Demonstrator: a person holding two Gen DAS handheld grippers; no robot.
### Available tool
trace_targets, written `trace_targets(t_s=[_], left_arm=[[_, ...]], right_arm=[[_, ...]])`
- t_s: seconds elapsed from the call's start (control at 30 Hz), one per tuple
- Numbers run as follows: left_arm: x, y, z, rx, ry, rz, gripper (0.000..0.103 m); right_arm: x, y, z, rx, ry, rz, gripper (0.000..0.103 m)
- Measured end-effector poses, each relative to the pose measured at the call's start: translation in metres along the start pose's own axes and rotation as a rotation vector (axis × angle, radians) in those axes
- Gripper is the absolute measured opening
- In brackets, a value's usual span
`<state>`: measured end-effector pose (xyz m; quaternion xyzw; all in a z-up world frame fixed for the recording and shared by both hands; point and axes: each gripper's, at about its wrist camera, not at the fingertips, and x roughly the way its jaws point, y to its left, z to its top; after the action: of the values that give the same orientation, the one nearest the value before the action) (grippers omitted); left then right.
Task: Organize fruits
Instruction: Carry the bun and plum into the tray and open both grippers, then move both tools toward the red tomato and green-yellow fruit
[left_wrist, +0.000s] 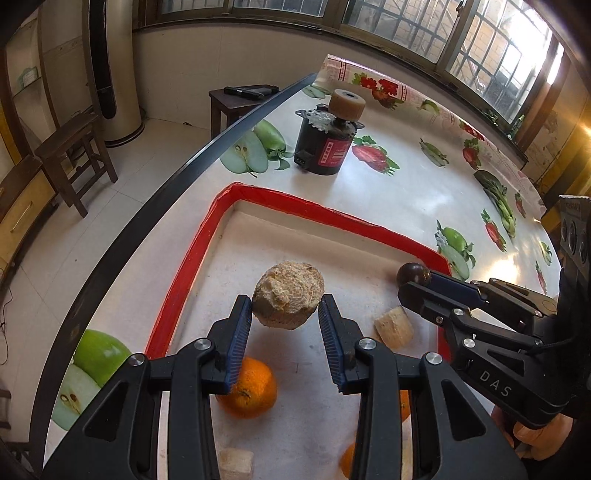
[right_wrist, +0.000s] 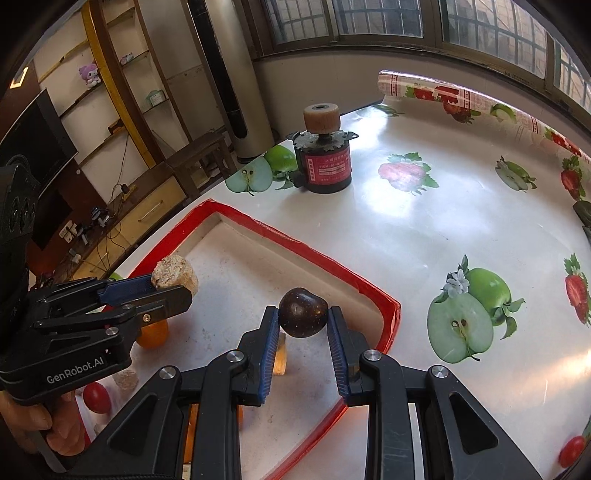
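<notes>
My left gripper (left_wrist: 285, 308) is shut on a tan, rough cut chunk of fruit (left_wrist: 288, 293) and holds it above the red-rimmed white tray (left_wrist: 192, 266). It also shows in the right wrist view (right_wrist: 173, 282) with the chunk (right_wrist: 171, 275). My right gripper (right_wrist: 303, 319) is shut on a dark purple round fruit (right_wrist: 303, 312) above the tray's right part (right_wrist: 384, 306); the dark fruit also shows in the left wrist view (left_wrist: 413, 274). An orange (left_wrist: 251, 387) and pale cut chunks (left_wrist: 394, 326) lie in the tray below.
A black motor with a red label and a tan wheel (left_wrist: 328, 138) stands on the fruit-print tablecloth beyond the tray. A small red fruit (right_wrist: 96, 397) lies low left. A red tomato-like fruit (right_wrist: 571, 451) lies on the table at right. Stools stand past the table's left edge.
</notes>
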<state>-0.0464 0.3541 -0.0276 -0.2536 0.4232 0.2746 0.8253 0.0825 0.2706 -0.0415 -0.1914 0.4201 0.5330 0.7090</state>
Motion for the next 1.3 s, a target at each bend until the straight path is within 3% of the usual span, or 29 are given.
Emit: trace_targets(t_s=[0.47,0.57,0.67,1.3], left_arm=[[0.012,0.002,-0.002,-0.014,0.025,0.038,0.036],[0.009,0.004,-0.003,-0.024,0.028,0.059,0.038],[0.002,0.006,-0.005,-0.035,0.019,0.066,0.047],[-0.038,-0.023,-0.027,-0.026,-0.022,0.011,0.050]], right_arm=[[0.008,0.001,0.000,-0.004,0.005,0.012,0.030],[0.002,0.003,-0.002,-0.012,-0.001,0.018,0.047],[-0.004,0.006,-0.004,-0.022,-0.006,0.017,0.049],[-0.087,-0.010,-0.049,0.017,-0.084,0.008,0.057]])
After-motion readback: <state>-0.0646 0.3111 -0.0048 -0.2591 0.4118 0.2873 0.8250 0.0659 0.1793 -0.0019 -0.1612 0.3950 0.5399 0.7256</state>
